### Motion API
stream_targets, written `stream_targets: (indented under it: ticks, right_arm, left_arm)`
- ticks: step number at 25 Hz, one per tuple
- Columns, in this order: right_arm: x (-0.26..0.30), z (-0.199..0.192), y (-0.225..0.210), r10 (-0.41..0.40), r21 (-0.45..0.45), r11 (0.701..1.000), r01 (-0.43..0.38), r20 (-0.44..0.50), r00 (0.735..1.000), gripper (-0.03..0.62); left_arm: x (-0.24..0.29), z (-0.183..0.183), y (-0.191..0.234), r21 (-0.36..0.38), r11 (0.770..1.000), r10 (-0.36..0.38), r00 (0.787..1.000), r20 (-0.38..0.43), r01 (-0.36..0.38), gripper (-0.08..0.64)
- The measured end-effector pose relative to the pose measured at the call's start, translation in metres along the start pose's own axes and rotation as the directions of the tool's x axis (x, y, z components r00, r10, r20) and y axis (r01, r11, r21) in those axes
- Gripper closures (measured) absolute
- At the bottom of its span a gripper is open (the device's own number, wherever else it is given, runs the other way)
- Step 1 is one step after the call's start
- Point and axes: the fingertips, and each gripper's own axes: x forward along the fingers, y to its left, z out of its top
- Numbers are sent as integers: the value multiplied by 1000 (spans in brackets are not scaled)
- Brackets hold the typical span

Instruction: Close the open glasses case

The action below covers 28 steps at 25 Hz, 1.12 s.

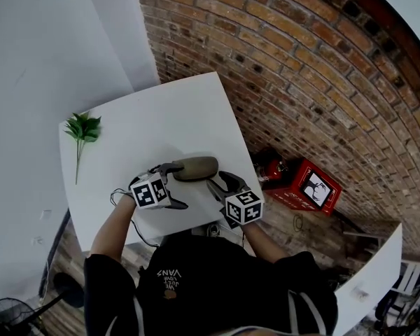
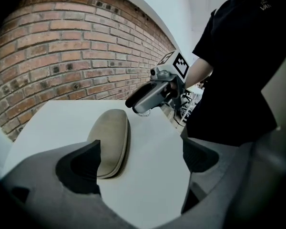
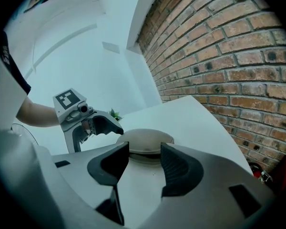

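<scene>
Head view: both your grippers flank the tan glasses case (image 1: 196, 168) on the white table (image 1: 126, 131). Your left gripper (image 2: 142, 149) is wide open and empty, with the case beside one jaw. Your right gripper (image 3: 144, 151) is also wide open, and the case lies just beyond its tips.

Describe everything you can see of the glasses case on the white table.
The glasses case is a smooth beige oval shell with a domed lid and a dark seam round its edge, closed or nearly so. It lies flat on the white table. The left gripper and right gripper, both open, sit at its two ends; no pad clearly presses on it.
</scene>
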Motion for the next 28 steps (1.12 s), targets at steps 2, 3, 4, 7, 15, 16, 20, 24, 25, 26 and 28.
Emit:
stream_targets:
  ticks: [2,3,4,7,15,16,20,24,25,26,28]
  right_arm:
    - [3,0,1,4,-6,1000,-4,-1,1000,387]
    - [4,0,1,6,-9,1000,-7,-3,1000,387]
    - [5,-1,1,8,-11,1000,-8,-5,1000,390]
    - [9,-3,1,13,-13,1000,-14,-13,1000,390]
    - [20,-12,-3,9,-31,999,-11,-52,999,390]
    - [21,-13,-3,6,-33,999,-7,-55,998,387]
    - [24,-15,-6,3,-34,999,-6,-73,997,383]
    - [24,-16,-8,7,-29,1000,-9,-79,997,387]
    - [24,-16,-7,7,-31,999,-10,-78,997,383]
    - [24,-16,-7,8,-31,999,-10,-77,997,383]
    - [24,-15,-5,12,-26,1000,-14,-73,997,383]
  left_arm:
    - [2,-2,-2,-3,1000,-3,1000,-5,3,12]
    - [3,-3,-3,-6,1000,-3,1000,-6,3,12]
    - [4,-4,-4,-8,1000,-4,1000,-7,4,12]
    - [6,-5,-6,-14,1000,-8,1000,-11,8,12]
    - [10,-5,-6,-35,999,-1,1000,-2,1,14]
    - [11,-6,-7,-32,999,0,1000,-6,-1,14]
    - [13,-13,-7,-45,999,2,1000,-9,-2,14]
    - [16,-15,-6,-53,999,12,1000,3,-11,17]
    - [16,-14,-5,-51,999,14,1000,8,-13,17]
    - [14,-12,-5,-49,999,14,1000,14,-14,17]
    - [13,-10,-6,-45,999,13,1000,16,-12,17]
